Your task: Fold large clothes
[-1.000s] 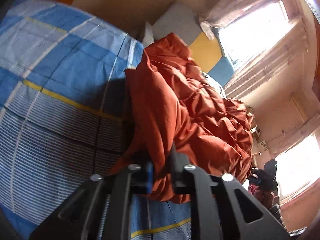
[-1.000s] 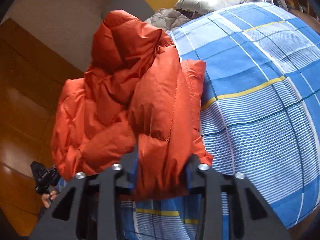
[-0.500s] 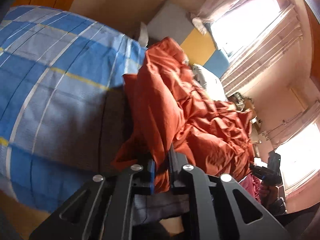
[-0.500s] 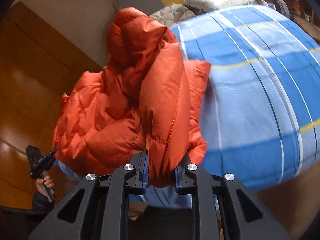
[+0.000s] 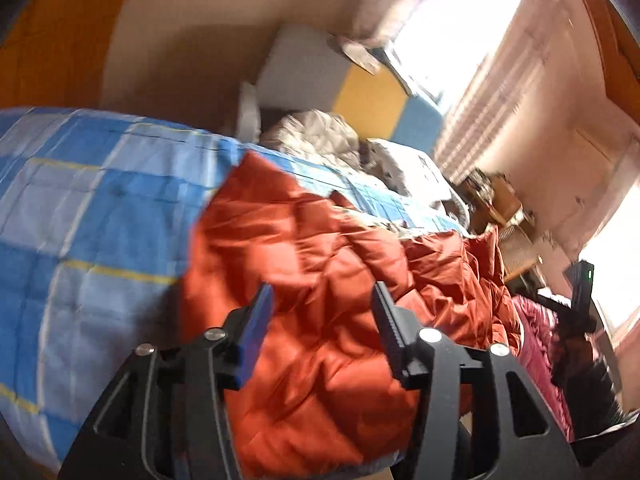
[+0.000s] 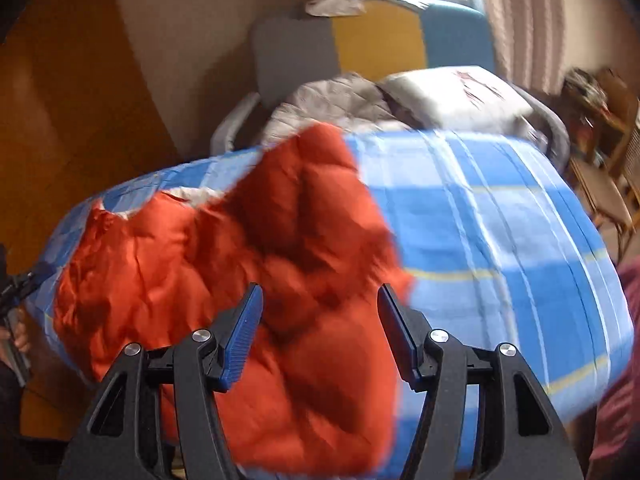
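Both grippers, left (image 5: 320, 300) and right (image 6: 320, 300), have just been opening; jaws spread, nothing pinched. One orange puffer jacket (image 5: 320, 272) lies crumpled on my blue checked bed (image 6: 500, 220), near its foot edge. Only left view shows the windows (image 5: 452, 32); pillow (image 6: 452, 96) sits clearer in right view.

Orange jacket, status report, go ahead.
Left gripper and right gripper open, jaws just opened. Orange jacket released, lying on the blue bed. Nothing in the way.

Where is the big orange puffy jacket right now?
The orange jacket lies on the blue checked bedspread, near the bed's foot edge in both wrist views, below the grey pillow.
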Available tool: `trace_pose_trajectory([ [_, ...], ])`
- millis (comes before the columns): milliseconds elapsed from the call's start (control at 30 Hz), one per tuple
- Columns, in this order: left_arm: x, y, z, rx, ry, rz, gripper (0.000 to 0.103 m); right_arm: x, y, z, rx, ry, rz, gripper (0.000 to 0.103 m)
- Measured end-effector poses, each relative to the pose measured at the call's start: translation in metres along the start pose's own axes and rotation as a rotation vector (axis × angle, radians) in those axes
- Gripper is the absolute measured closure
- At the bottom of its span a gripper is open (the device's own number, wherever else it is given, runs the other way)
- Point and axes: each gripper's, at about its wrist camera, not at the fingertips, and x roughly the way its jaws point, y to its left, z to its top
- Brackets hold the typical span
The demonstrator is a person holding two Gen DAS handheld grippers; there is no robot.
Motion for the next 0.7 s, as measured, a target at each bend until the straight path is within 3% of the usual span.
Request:
trace_pose_trajectory([
  [133,0.038,-0.014,0.013,0.041,0.058,0.034,0.046,0.038,0.031,0.019,-0.073,0.033,-0.047,0.044],
  [200,0.058,-0.016,0.019,0.055,0.095,0.059,0.048,0.054,0.041,0.025,-0.103,0.047,-0.081,0.050],
  [267,0.074,-0.019,0.022,0.067,0.128,0.074,0.051,0.073,0.046,0.029,-0.121,0.083,-0.116,0.064],
  [333,0.088,-0.020,0.023,0.090,0.153,0.103,0.074,0.086,0.048,0.028,-0.131,0.107,-0.128,0.073],
  [367,0.093,-0.020,0.023,0.103,0.164,0.110,0.092,0.091,0.047,0.028,-0.135,0.118,-0.132,0.080],
  [400,0.097,-0.020,0.022,0.112,0.169,0.116,0.100,0.093,0.047,0.027,-0.139,0.125,-0.133,0.083],
  [467,0.098,-0.021,0.020,0.126,0.156,0.135,0.103,0.094,0.047,0.024,-0.162,0.129,-0.148,0.095],
  [533,0.092,-0.026,0.020,0.143,0.130,0.139,0.103,0.088,0.049,0.024,-0.182,0.110,-0.158,0.100],
  [700,0.058,-0.029,0.033,0.120,0.002,0.121,0.103,0.059,0.047,0.033,-0.158,0.011,-0.178,0.101],
])
